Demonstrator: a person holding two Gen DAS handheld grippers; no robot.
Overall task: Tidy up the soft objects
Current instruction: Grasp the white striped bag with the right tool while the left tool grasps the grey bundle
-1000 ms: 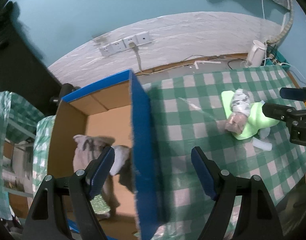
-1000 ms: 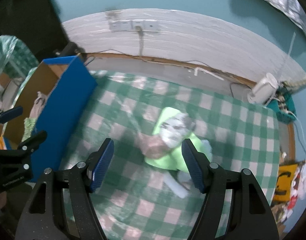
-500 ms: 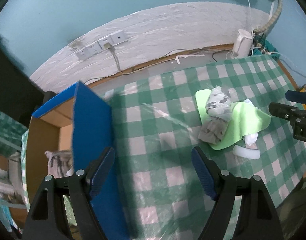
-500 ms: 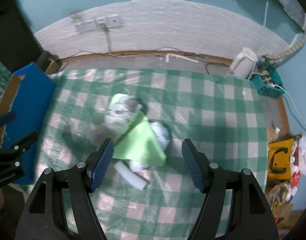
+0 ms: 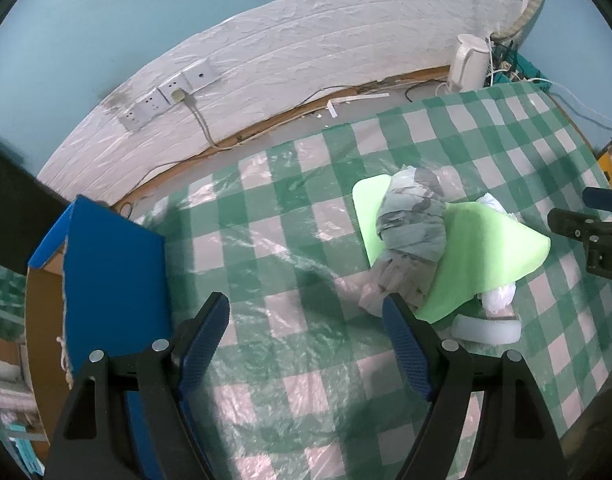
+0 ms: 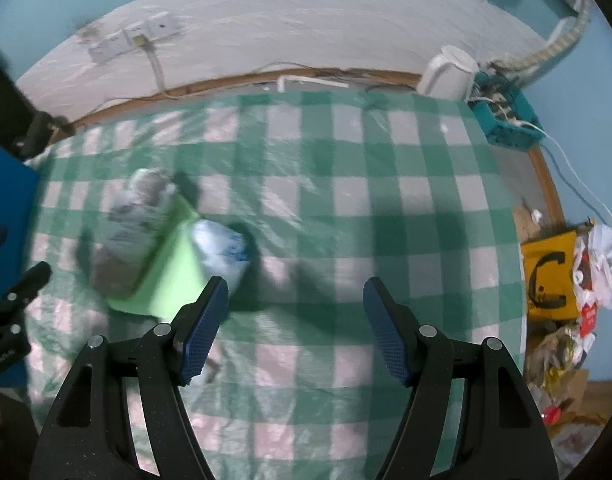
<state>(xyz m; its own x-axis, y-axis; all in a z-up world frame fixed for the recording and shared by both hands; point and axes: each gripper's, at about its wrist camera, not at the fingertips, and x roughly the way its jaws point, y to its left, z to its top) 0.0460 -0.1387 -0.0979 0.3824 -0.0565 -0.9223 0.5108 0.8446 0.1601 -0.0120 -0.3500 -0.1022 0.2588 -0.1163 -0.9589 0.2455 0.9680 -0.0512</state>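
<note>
Green checked cloth covers the bench (image 5: 290, 240). Both claws, left claw (image 5: 306, 340) and right claw (image 6: 296, 328), hang released and empty. Near its right edge, a grey cloth roll (image 5: 411, 224) lies on green foam (image 5: 501, 252). Grabbing the foam could tip the roll off.

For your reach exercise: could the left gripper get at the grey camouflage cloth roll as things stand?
Probably yes. The left gripper is open and empty, the cloth roll lies uncovered atop the green foam sheet, and only bare checked tablecloth lies between them.
</note>
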